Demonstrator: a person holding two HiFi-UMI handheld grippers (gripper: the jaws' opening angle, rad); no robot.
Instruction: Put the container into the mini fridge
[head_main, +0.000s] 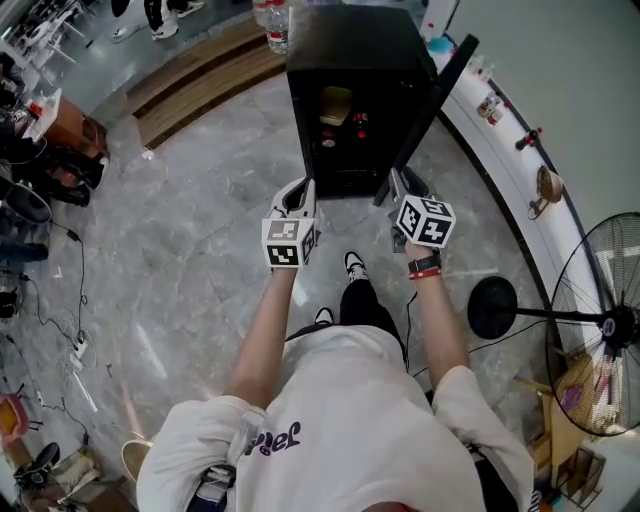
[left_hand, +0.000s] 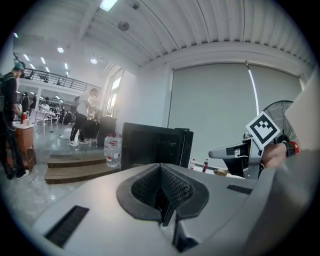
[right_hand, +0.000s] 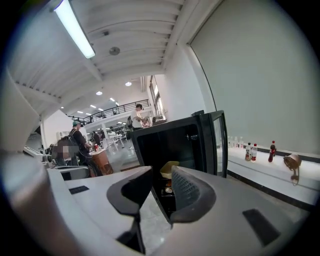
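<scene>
The black mini fridge (head_main: 350, 60) stands on the floor ahead of me, its door (head_main: 430, 100) swung open to the right. A yellowish container (head_main: 336, 104) sits on a shelf inside, with small red items below it. In the right gripper view the container (right_hand: 169, 169) shows between the jaws, deep in the fridge (right_hand: 170, 140). My right gripper (head_main: 400, 185) hovers by the door's lower edge, open and empty (right_hand: 160, 192). My left gripper (head_main: 300, 190) hangs left of the fridge front, its pads (left_hand: 172, 192) together on nothing.
Water bottles (head_main: 272, 20) stand behind the fridge by a wooden step (head_main: 200, 80). A white ledge (head_main: 500, 140) with small bottles curves along the right wall. A standing fan (head_main: 600, 320) is at the right. People (left_hand: 82, 117) stand far off to the left.
</scene>
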